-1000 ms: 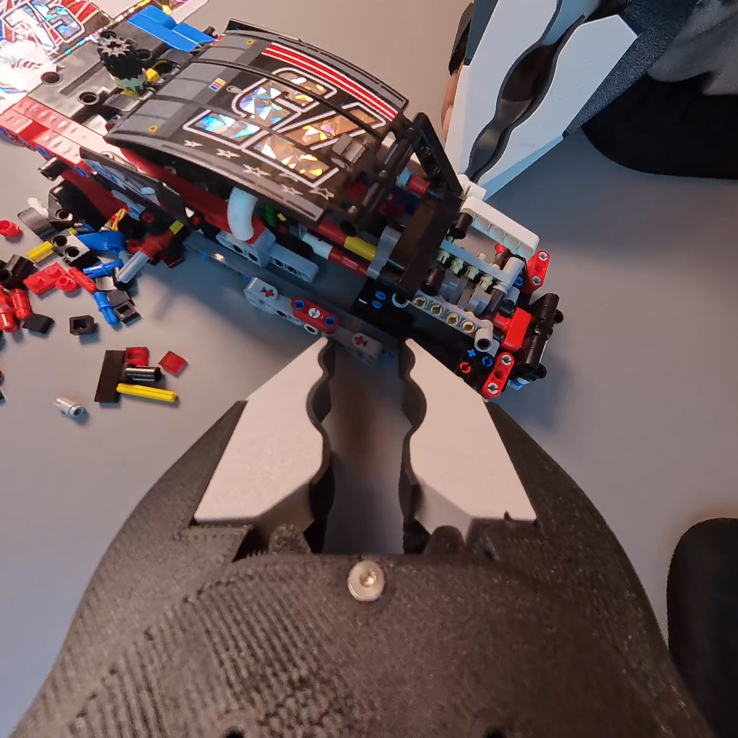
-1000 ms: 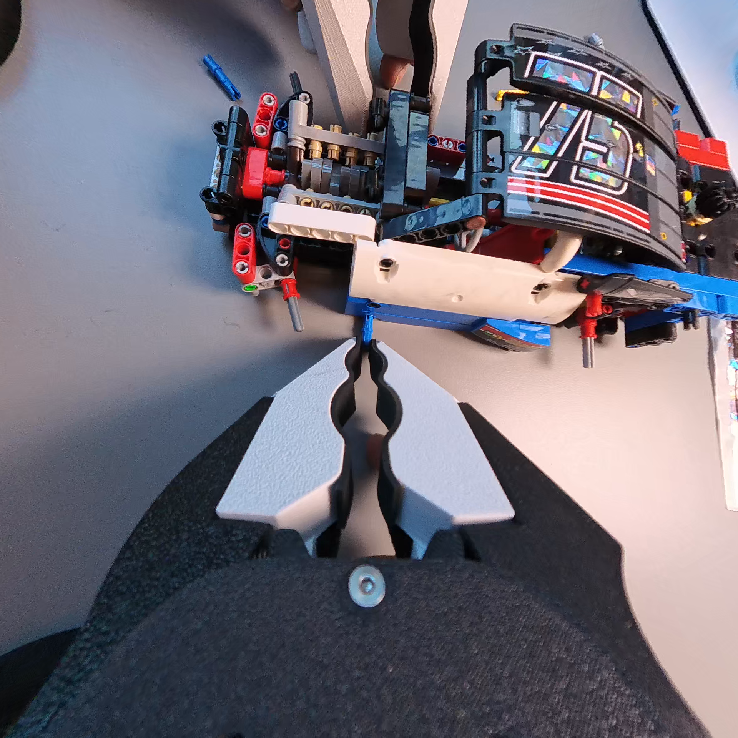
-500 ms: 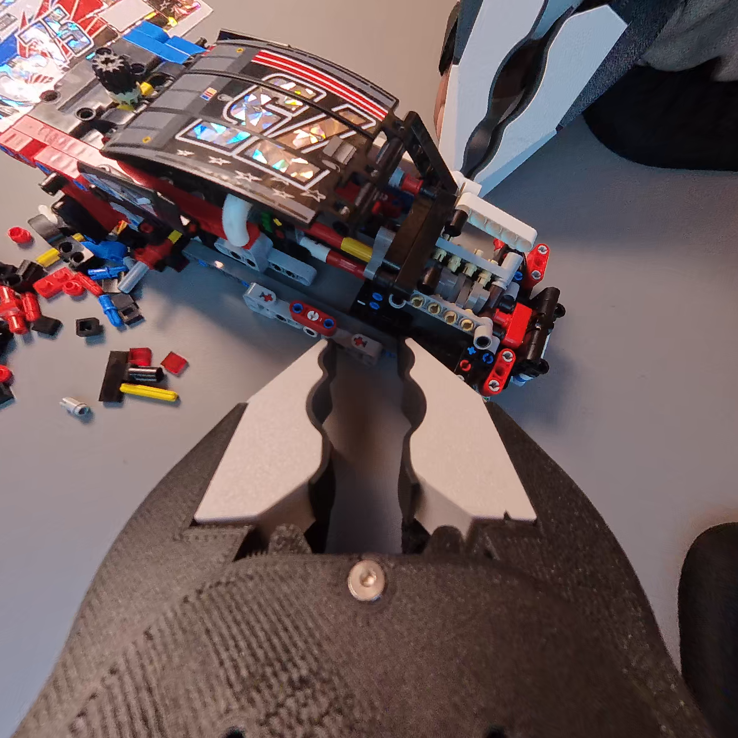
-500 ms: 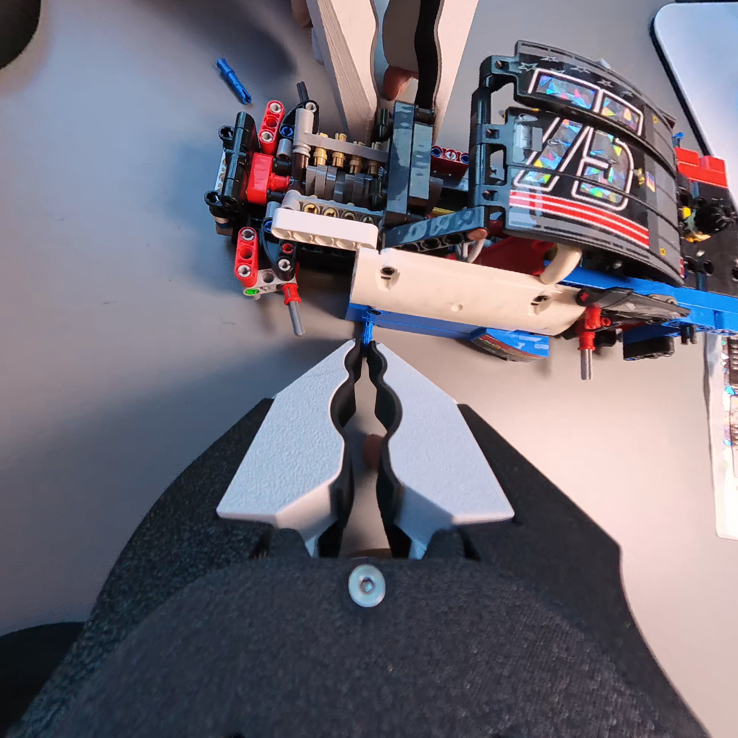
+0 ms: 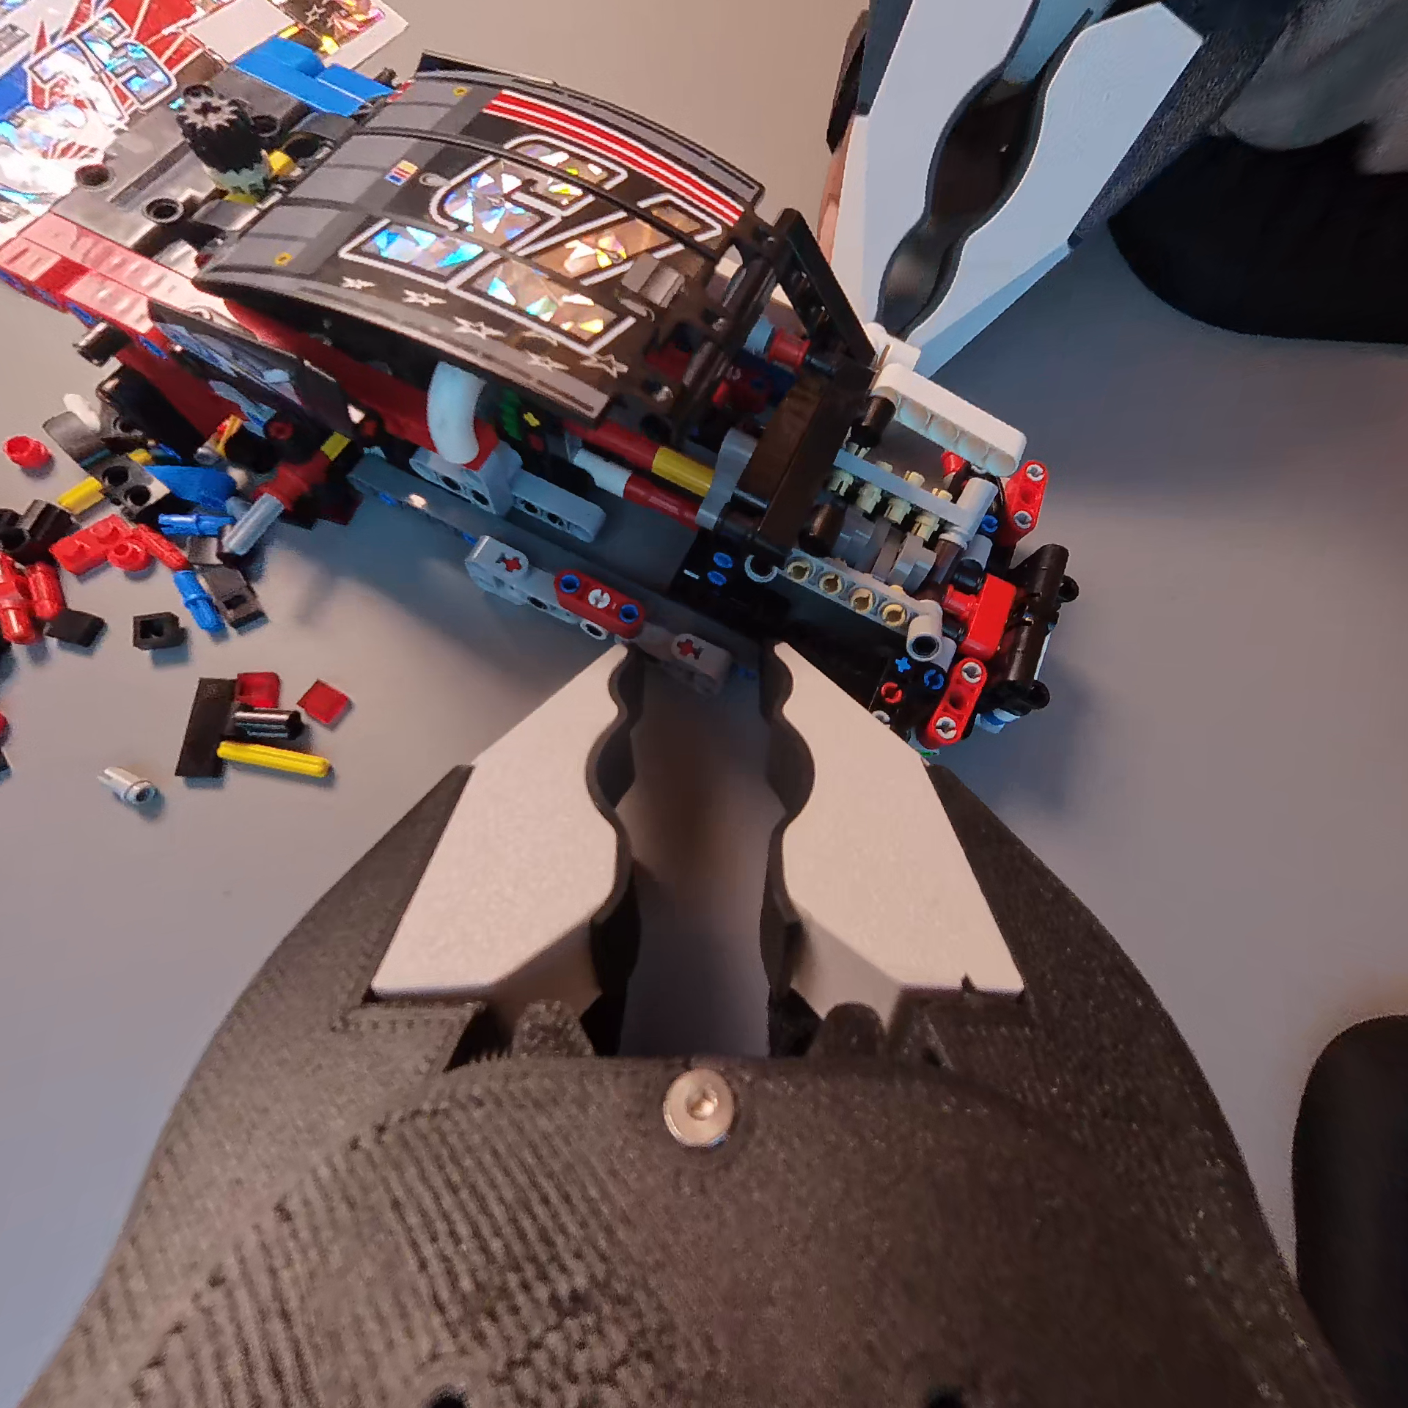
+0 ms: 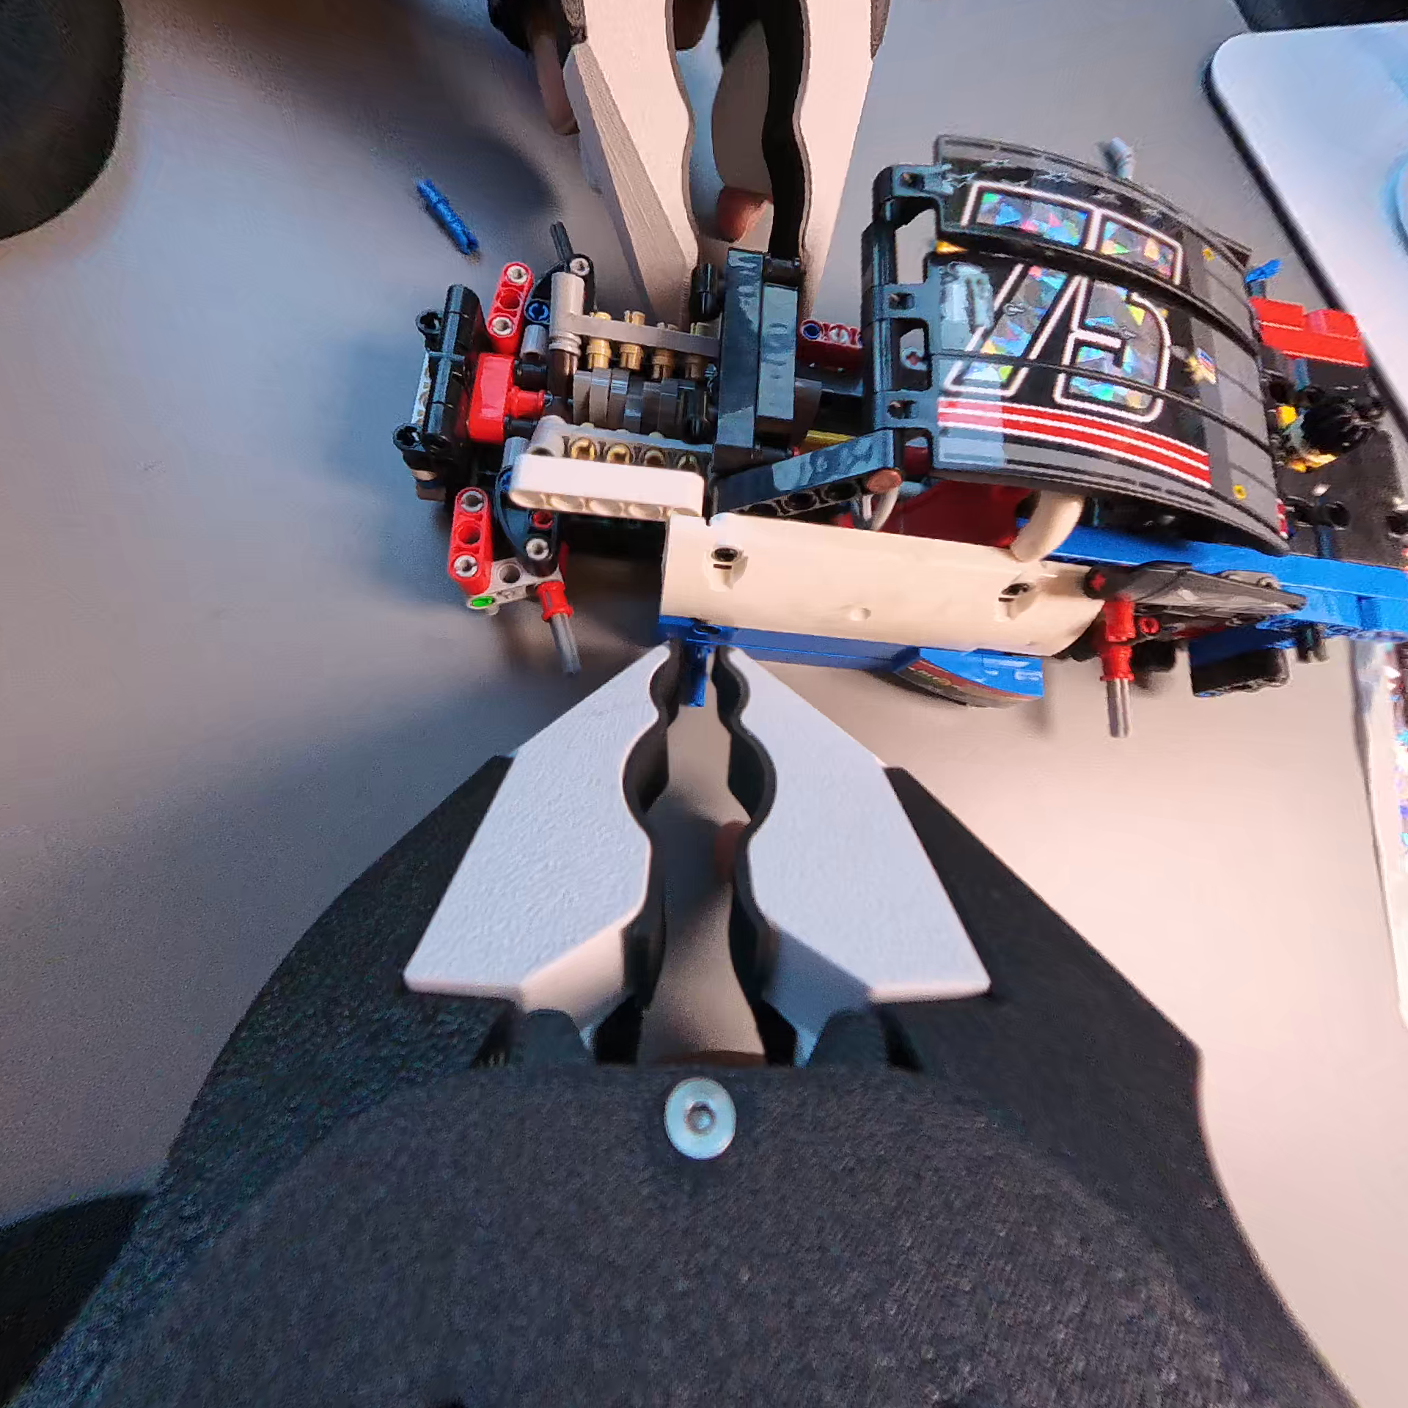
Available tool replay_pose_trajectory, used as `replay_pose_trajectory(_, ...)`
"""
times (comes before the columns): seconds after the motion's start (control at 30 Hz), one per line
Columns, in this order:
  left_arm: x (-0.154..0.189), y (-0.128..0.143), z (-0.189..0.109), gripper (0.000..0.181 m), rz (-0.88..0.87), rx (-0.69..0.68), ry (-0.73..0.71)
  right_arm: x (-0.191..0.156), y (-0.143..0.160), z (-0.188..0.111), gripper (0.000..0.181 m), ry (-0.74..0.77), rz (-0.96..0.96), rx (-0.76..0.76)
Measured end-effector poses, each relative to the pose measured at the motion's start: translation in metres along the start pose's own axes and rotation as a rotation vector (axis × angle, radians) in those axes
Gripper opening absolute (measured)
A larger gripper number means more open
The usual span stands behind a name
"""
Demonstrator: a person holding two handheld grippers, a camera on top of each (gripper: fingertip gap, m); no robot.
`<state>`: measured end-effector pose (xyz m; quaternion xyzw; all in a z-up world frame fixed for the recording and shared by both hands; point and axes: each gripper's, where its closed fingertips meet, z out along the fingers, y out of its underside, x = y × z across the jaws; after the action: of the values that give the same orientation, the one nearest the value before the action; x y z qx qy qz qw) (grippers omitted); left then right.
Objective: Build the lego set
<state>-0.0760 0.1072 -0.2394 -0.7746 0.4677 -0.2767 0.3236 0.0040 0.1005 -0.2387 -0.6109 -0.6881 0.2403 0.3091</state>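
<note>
Model: the half-built lego car [image 6: 876,457] is lying on the grey tabletop [image 6: 228,686], filling the 12 to 2 o'clock part of my right wrist view, its black curved roof panel [image 5: 488,259] facing up.

Blue pin: a small blue pin [image 6: 693,678] is sticking out of the blue beam [image 6: 800,648] under the white side panel [image 6: 853,579], at the car's near edge.

Right claw: my right claw [image 6: 693,674] is pinching that blue pin, its jaws nearly pressed together around it.

Left claw: my left claw [image 5: 697,670] is spread, its tips just beside the grey beam [image 5: 678,648] on the car's other side, gripping nothing.

Step, as I judge it: I am seating the pin while bracing the car from across.

Risk: if I am pushing off-axis, the pin may twist or slip from the narrow tips; with the left claw only resting near, the car may slide away.

Around: loose pieces [image 5: 114,564] are scattered at 9 o'clock in the left wrist view, a sticker sheet [image 5: 91,68] at 11 o'clock; a stray blue pin [image 6: 446,217] is lying at 11 o'clock in the right wrist view.

In the way: the red and grey axle [image 6: 560,625] is sticking out just left of my right claw.
</note>
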Motion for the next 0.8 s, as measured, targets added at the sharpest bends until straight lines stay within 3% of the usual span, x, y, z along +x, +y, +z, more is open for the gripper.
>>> replay_pose_trajectory(0.17,0.001,0.0,0.0,0.03,0.005,0.005,-0.009,-0.005,0.016,-0.01,0.012,-0.022,-0.003,-0.065)
replay_pose_trajectory(0.3,0.004,-0.001,0.002,0.031,0.016,0.012,-0.01,-0.001,0.014,-0.004,0.003,0.021,-0.021,-0.084)
replay_pose_trajectory(0.8,0.006,-0.002,0.003,0.03,0.04,-0.013,-0.049,0.0,0.009,0.001,0.0,-0.017,-0.016,-0.067)
